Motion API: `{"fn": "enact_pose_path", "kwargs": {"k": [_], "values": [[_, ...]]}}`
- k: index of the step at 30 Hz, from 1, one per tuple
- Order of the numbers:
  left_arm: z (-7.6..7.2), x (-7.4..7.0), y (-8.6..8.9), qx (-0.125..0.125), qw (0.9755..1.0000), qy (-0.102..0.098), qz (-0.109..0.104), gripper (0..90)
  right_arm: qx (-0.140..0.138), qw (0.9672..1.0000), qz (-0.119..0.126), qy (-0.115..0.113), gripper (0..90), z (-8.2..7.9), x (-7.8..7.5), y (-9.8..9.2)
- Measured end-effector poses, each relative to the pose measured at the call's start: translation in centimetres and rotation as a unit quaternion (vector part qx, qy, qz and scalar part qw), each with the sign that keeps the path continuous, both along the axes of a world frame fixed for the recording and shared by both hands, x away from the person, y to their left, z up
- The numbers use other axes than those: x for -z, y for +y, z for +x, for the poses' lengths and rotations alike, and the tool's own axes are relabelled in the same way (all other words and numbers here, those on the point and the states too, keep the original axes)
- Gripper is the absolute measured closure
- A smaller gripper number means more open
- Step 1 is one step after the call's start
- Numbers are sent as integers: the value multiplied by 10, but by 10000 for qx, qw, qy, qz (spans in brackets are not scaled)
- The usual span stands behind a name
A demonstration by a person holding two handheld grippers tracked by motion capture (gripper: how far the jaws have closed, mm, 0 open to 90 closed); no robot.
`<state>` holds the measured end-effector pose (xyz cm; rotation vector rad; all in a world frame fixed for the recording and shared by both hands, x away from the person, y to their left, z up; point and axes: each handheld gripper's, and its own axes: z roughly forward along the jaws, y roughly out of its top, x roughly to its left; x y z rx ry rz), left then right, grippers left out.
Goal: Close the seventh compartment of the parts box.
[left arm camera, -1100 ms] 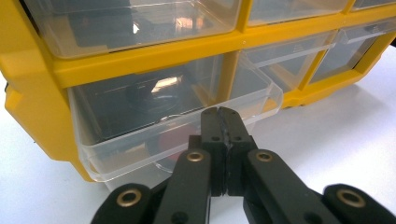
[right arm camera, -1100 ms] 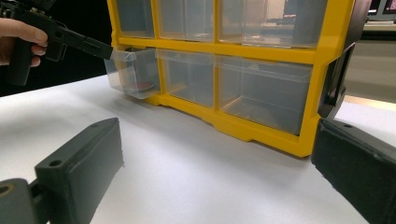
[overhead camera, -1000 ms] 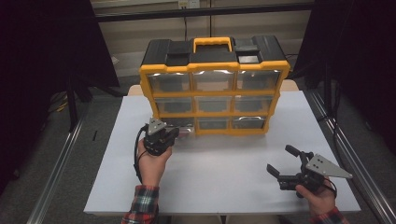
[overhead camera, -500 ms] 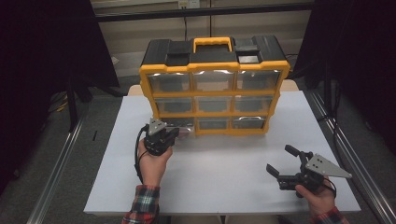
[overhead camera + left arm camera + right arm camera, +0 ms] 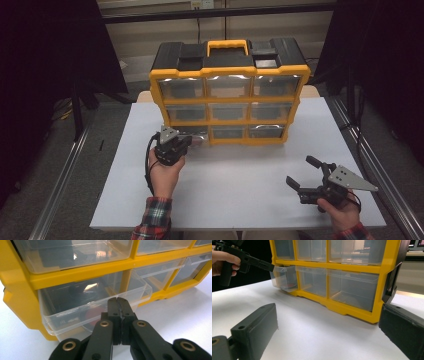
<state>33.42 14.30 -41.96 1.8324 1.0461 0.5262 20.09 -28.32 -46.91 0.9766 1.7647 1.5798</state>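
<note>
the clear drawer at the bottom left of the yellow organizer is seen partly drawn out, proud of its frame; a round red-and-dark item lies inside it. the drawer's front lip is pinched by the left gripper, whose jaws are clenched together on the thin plastic edge. the right gripper is held well apart, low over the table, jaws spread wide and nothing between them.

risks are judged as follows: the grip is on a thin, slick lip only, so a slip is likely if the pull is angled; a pull carried too far could bring the drawer clear of its slot and spill the contents; the organizer is not steadied by the other gripper and could be dragged forward.

the white table is bare around the cabinet. dark curtains are noted at both sides, a grey floor below, and a slatted wall behind.
</note>
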Motion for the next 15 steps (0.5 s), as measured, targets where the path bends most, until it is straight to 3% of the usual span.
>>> {"fn": "enact_pose_path", "kwargs": {"k": [15], "values": [[3, 1, -1, -25, 10000, -49, -61, 899, -2, 10000, 0, -4, 18, 0, 0, 0]]}}
